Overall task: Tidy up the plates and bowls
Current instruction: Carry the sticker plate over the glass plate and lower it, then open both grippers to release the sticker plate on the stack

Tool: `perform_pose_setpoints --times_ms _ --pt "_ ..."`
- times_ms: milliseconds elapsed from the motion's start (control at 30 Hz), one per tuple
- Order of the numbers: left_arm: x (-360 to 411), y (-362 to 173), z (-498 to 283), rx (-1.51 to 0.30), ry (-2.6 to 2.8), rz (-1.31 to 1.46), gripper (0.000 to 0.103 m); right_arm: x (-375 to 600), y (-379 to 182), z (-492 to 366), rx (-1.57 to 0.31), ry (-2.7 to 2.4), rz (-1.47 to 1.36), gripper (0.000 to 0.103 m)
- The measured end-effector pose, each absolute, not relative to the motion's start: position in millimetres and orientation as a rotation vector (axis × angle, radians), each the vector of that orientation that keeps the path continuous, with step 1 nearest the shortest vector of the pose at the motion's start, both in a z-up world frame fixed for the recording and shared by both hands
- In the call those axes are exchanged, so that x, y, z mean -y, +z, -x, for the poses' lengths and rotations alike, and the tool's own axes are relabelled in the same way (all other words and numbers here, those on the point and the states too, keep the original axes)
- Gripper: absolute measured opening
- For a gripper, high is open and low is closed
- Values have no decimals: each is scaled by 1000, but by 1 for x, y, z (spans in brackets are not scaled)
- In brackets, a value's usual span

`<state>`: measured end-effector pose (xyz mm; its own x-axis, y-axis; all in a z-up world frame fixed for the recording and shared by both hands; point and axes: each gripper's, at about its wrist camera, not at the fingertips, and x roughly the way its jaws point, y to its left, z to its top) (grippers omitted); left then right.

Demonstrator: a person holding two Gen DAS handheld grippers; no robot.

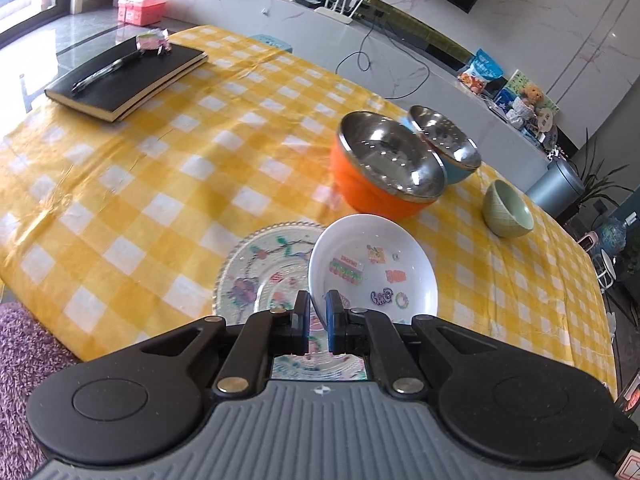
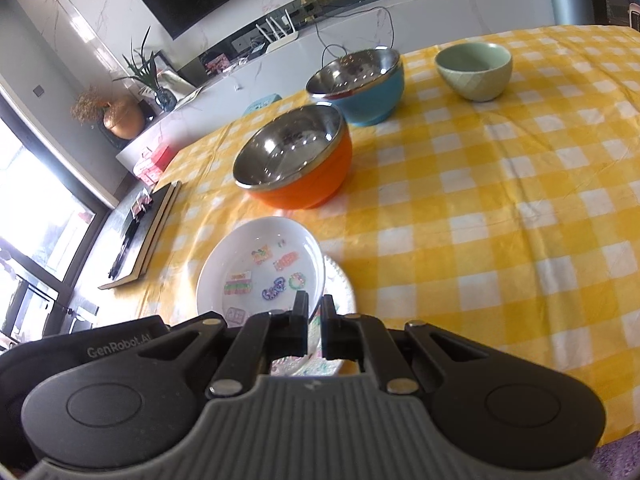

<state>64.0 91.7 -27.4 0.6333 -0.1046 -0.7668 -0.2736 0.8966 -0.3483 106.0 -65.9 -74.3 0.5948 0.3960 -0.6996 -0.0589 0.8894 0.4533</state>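
Yellow-and-white checked cloth (image 1: 168,168) covers the table, and the dishes sit toward its near and right parts in the left wrist view. Both grippers are clamped on the white dish (image 1: 374,268), a shallow one with coloured stickers inside: the left gripper (image 1: 318,322) pinches its near-left rim at about 7 o'clock, and in the right wrist view the right gripper (image 2: 315,326) pinches the same dish (image 2: 260,268) at its near-right rim, about 5 o'clock. The dish is tilted, and whether it touches anything below cannot be told. Under and just beside it lies a clear glass plate (image 1: 256,276) with a beaded edge and a flower pattern, flat on the cloth, showing at 9 o'clock of the dish in the left view and at 4 o'clock in the right view. At 12 o'clock from the dish stands the orange bowl (image 1: 380,176) with a steel lining, upright. Just beyond it, at 1 o'clock, is the blue bowl (image 1: 452,152), also steel-lined, very close to the orange one in the left view and apart from it in the right view. A green bowl (image 1: 508,210) stands alone at 2 o'clock. At 10 o'clock, well apart, a black notebook (image 1: 128,76) lies with a pen (image 1: 106,72) on it.
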Motion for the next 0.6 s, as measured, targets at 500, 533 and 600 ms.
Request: perform_pose_setpoints --times_ms 500,533,600 --pt "-118 -51 -64 -974 141 572 14 44 -98 -116 -1015 282 -403 3" --pt "-119 -53 -64 -975 142 580 14 44 -99 -116 -1017 281 -404 3" --pt "-120 -55 -64 -971 145 592 16 44 -101 -117 -1019 280 -416 3"
